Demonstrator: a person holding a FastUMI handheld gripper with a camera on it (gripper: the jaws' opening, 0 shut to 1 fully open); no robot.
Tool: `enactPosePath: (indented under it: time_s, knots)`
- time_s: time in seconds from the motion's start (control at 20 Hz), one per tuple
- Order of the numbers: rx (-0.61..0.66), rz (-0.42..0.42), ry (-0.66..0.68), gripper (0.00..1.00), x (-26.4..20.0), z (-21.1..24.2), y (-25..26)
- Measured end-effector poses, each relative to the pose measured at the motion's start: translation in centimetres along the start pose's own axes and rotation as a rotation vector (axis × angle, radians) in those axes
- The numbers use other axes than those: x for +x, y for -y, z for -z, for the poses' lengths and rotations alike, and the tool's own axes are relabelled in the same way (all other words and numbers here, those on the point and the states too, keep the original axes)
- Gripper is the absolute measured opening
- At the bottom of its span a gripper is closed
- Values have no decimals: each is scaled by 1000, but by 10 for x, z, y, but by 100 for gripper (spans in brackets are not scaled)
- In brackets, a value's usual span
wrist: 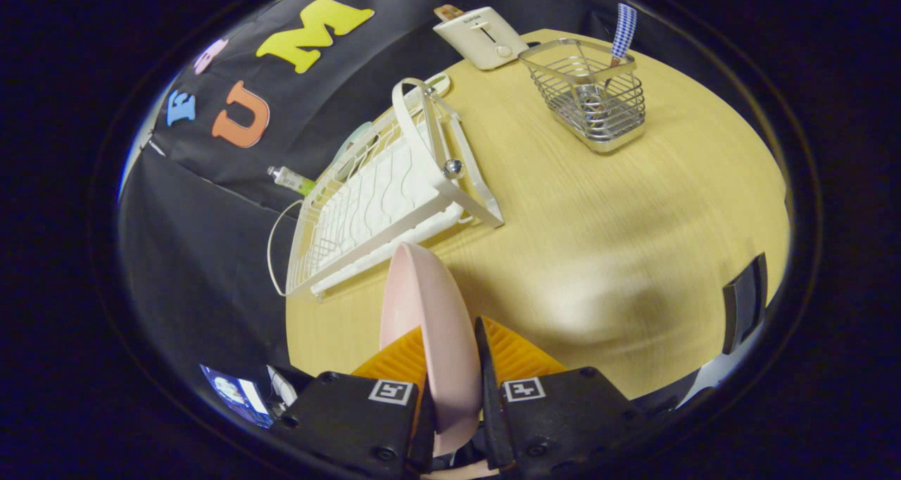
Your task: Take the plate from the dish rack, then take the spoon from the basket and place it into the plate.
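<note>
A pale pink plate [433,318] stands on edge between my two fingers, and my gripper [454,357] is shut on its rim. Just beyond the plate lies the white wire dish rack [383,191] on the wooden table, with a pale green plate [352,141] still standing at its far side. Farther off, beyond the fingers and to the right, a metal wire basket [591,100] holds a spoon [622,33] with a blue-and-white checked handle sticking up out of it.
A white toaster [482,36] with a slice in its slot stands at the table's far edge, next to the basket. A small tube [290,179] lies behind the rack. Bare wooden table [619,241] stretches between the rack, the basket and my fingers.
</note>
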State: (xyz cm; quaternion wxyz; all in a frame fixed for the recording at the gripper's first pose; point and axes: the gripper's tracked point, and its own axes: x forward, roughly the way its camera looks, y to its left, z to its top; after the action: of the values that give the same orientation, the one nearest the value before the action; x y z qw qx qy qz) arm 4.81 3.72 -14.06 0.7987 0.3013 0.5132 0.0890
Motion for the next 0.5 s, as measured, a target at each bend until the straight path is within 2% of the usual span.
enactPosePath:
  time_s: [0.3, 0.5]
  knots:
    - [6, -4, 35, 45, -4, -15, 7]
    - [-94, 21, 104, 54, -20, -20, 12]
